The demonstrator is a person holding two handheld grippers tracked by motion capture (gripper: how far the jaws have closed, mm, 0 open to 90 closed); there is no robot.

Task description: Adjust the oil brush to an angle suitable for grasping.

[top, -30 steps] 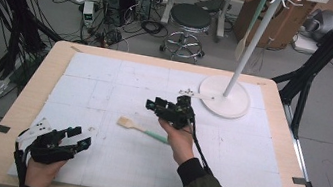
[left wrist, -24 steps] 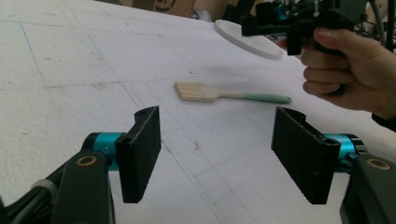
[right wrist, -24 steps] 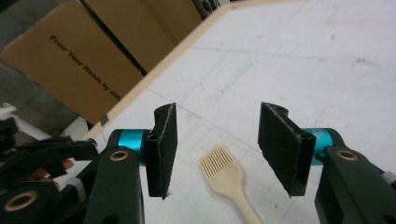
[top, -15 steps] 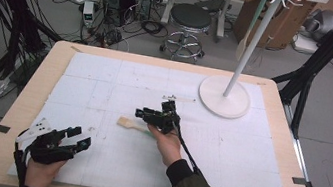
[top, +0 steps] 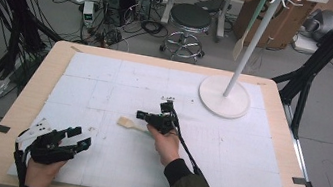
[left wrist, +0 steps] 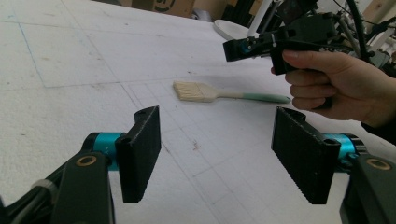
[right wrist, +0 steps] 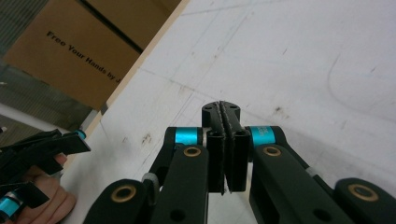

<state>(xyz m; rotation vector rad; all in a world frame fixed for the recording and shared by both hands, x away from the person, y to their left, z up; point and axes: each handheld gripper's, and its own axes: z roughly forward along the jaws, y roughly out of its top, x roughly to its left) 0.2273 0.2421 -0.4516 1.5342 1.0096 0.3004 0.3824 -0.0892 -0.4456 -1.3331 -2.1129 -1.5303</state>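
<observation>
A paintbrush [top: 129, 124] with pale bristles and a green handle lies flat on the white table cover [top: 245, 156]. In the left gripper view the paintbrush [left wrist: 210, 93] has its handle end by the person's right hand. My right gripper [top: 140, 115] hovers just above the handle and points left. Its jaws have just been closing and now meet with nothing between them, as the right gripper view shows [right wrist: 223, 109]. My left gripper [top: 80, 138] rests near the front left corner. It stands open and empty [left wrist: 215, 154], facing the brush.
A white pole stand with a round base [top: 224, 96] stands at the back right, a pale spatula [top: 239, 47] hanging from its top. A stool [top: 190, 19] and computer cases sit on the floor beyond the table. Cardboard boxes [right wrist: 70, 51] lie past the table edge.
My right gripper has moved left and down from near the stand base to just above the brush handle, and its jaws have shut. The left gripper has stayed put.
</observation>
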